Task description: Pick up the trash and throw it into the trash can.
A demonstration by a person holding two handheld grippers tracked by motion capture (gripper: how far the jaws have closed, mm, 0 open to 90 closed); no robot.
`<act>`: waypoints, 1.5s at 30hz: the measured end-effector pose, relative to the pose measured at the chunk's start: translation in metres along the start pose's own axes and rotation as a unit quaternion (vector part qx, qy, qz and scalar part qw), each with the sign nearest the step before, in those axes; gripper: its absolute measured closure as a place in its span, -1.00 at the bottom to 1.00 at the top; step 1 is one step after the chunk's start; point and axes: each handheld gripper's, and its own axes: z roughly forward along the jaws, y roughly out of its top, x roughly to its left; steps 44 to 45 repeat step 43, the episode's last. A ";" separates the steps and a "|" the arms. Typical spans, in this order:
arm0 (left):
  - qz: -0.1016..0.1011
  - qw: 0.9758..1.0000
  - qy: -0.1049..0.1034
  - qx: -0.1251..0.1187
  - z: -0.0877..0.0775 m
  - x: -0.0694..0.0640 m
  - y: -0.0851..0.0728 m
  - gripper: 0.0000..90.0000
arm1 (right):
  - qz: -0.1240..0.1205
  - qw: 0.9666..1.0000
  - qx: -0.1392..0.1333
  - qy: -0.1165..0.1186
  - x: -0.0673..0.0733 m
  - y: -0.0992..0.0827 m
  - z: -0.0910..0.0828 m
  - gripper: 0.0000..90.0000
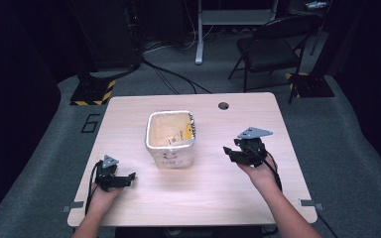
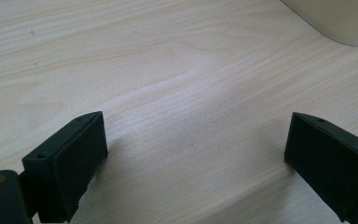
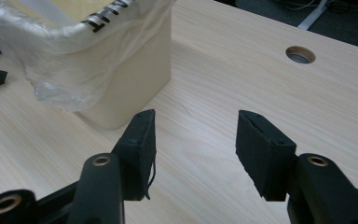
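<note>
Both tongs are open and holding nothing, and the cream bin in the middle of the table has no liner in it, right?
Not quite. The bin does have a liner: a clear plastic bag is folded over its rim, as the right gripper view shows. The rest holds: the left tongs and the right tongs stand open with bare table between the jaws.

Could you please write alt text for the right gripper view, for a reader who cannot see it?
The right gripper points across a pale wooden table with its two black jaws open and nothing between them. A cream bin lined with a clear plastic bag stands ahead, upper left, and a round cable hole lies upper right.
</note>
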 end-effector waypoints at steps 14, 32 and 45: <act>0.000 1.000 0.000 0.000 0.000 0.000 0.000 -0.88 | 0.018 0.999 0.004 -0.026 -0.017 -0.029 0.001 0.05; 0.000 1.000 0.000 0.000 0.000 0.000 0.000 -0.88 | 0.045 0.997 0.021 -0.052 -0.036 -0.066 0.004 0.04; -0.002 1.000 0.003 0.000 0.000 -0.001 0.000 -0.88 | 0.059 0.996 0.029 -0.056 -0.042 -0.082 0.008 0.01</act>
